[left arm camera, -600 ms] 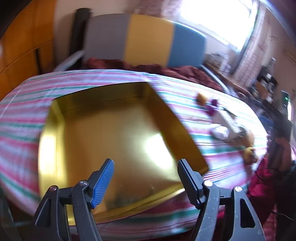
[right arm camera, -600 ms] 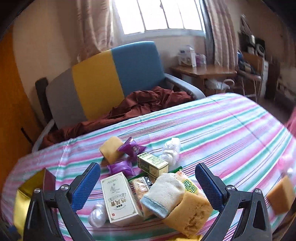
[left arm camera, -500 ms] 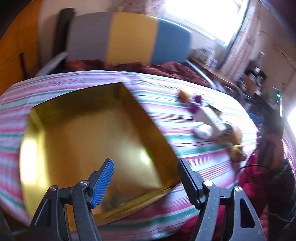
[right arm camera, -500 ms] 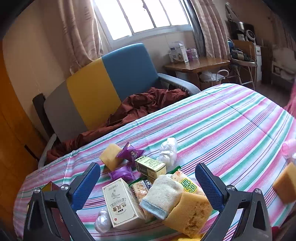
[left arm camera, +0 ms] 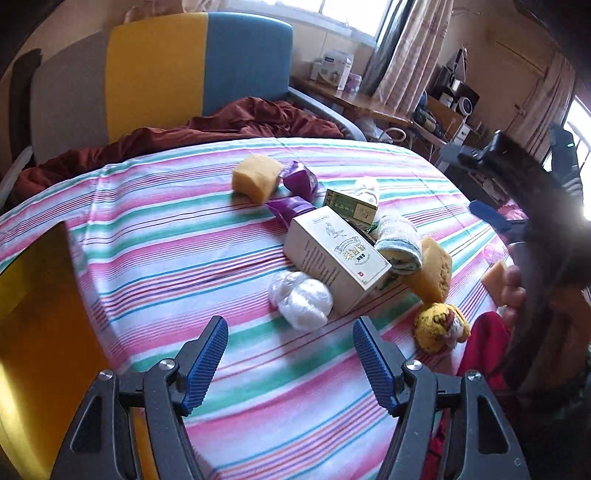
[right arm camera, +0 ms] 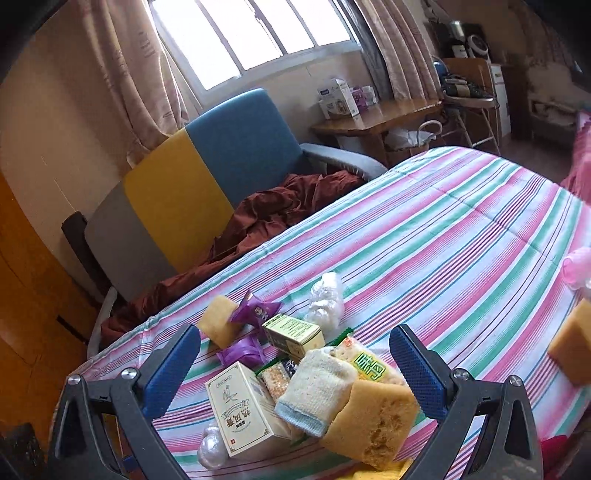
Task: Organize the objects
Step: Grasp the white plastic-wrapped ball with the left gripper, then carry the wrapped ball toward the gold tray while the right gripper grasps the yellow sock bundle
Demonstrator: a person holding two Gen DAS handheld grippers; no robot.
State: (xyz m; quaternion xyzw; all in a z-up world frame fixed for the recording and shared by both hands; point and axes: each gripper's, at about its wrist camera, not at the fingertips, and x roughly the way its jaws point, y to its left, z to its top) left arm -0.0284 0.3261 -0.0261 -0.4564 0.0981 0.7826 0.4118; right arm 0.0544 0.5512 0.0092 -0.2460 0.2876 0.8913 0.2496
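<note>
While both my left gripper (left arm camera: 290,360) and right gripper (right arm camera: 295,363) stand released and empty, the white box (left arm camera: 334,254) lies flat near the striped bed's (left arm camera: 166,240) front edge, its long axis diagonal toward the far-left corner.

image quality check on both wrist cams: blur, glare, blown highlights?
Left wrist: the pile, e.g. the cream printed carton, is sharp; the right gripper at frame right is motion-smeared; window at the far right edge clipped. Right wrist: sharp; window panes blown out; strong fisheye bend.
</note>
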